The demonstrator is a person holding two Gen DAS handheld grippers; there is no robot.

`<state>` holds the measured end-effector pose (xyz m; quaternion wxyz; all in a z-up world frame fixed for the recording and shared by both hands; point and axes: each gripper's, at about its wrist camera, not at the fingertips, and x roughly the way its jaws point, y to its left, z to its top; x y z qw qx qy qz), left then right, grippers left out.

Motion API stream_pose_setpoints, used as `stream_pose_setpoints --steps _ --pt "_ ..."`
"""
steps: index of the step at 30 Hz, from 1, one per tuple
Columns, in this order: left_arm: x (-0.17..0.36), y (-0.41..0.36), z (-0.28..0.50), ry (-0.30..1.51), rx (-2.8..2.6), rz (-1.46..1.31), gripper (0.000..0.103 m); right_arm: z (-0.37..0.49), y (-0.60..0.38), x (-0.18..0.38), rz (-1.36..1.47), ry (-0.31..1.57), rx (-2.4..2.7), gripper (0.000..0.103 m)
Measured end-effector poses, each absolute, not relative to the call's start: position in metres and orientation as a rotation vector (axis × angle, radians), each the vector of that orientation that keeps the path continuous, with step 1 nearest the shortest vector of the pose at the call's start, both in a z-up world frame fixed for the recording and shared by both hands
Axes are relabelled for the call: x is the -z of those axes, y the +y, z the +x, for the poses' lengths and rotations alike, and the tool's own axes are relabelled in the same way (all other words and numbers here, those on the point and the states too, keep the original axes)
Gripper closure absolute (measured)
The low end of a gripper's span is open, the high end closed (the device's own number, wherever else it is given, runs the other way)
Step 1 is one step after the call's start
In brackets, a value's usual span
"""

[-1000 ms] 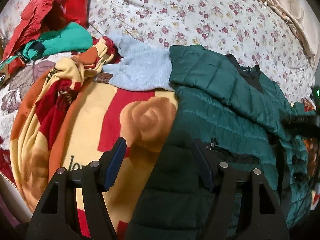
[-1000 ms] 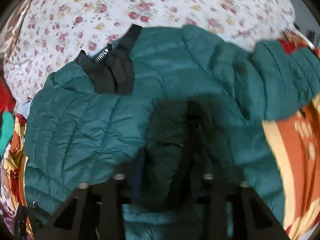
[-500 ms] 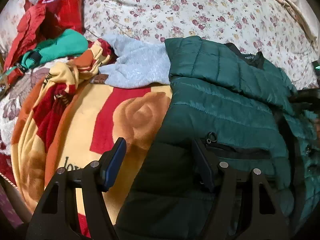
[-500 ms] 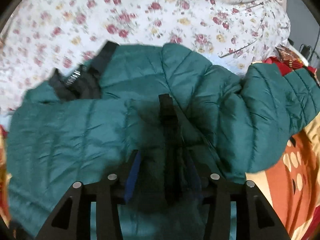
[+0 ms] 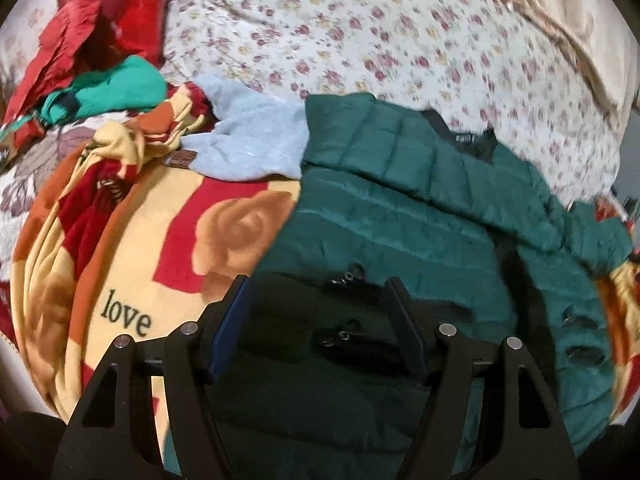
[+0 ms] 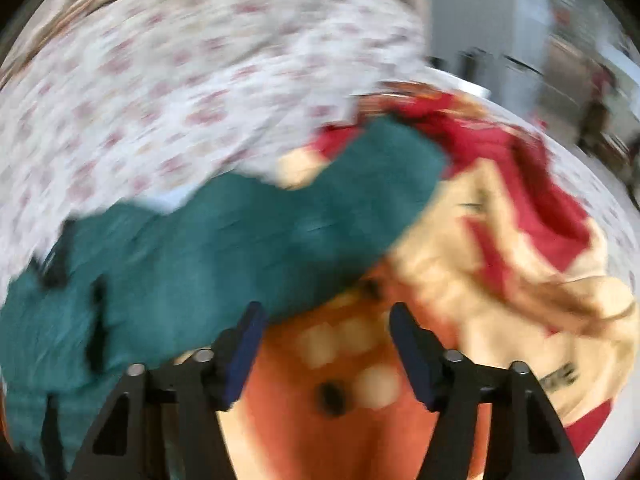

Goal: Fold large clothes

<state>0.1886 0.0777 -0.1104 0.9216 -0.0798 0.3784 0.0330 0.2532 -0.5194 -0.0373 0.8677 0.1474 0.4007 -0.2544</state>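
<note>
- Floral bedding [image 5: 400, 40] with small red flowers covers the far half of the bed, and a yellow, red and orange blanket [image 5: 132, 264] printed with the word "love" lies over the near side.
- Spread on the blanket and bedding, the green puffer jacket [image 5: 420, 220] lies with its black collar toward the floral bedding and one sleeve folded across its upper part.
- Just left of the jacket lies a light grey garment [image 5: 248, 148], touching its edge; further left sit a bright green garment [image 5: 116, 88] and red clothes [image 5: 80, 36].
- Above the jacket's lower, shadowed part, the left gripper [image 5: 318, 320] has its jaws spread with no cloth pinched between them.
- Over the orange part of the blanket, the right gripper [image 6: 324, 344] is empty, its jaws opening; the jacket's sleeve [image 6: 360, 200] lies just beyond its left finger in a badly blurred view.
</note>
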Motion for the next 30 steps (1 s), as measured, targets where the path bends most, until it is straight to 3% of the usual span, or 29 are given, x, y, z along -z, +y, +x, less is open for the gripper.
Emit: stream_pose_setpoints --steps 4,8,17,18,19,20,22,30 --pt "0.127 0.059 0.2 0.801 -0.118 -0.056 0.034 0.266 -0.572 0.04 0.406 0.822 0.582 0.042" --pt "0.135 0.052 0.202 0.782 -0.141 -0.002 0.023 0.29 -0.6 0.05 0.464 0.827 0.601 0.042" --pt "0.144 0.048 0.207 0.763 -0.182 0.041 0.014 0.322 -0.614 0.068 0.395 0.854 0.664 0.038" --pt "0.144 0.048 0.207 0.763 -0.184 0.039 0.014 0.326 -0.611 0.067 0.361 0.862 0.651 0.044" --pt "0.145 0.048 0.207 0.763 -0.185 0.035 0.012 0.329 -0.608 0.066 0.341 0.873 0.641 0.073" --pt "0.145 0.048 0.208 0.763 -0.185 0.032 0.012 0.33 -0.607 0.066 0.342 0.881 0.638 0.085" --pt "0.146 0.049 0.208 0.763 -0.184 0.026 0.011 0.325 -0.605 0.058 0.368 0.854 0.621 0.094" --pt "0.146 0.053 0.207 0.763 -0.161 0.002 0.01 0.287 -0.608 -0.009 0.387 0.733 0.742 0.098"
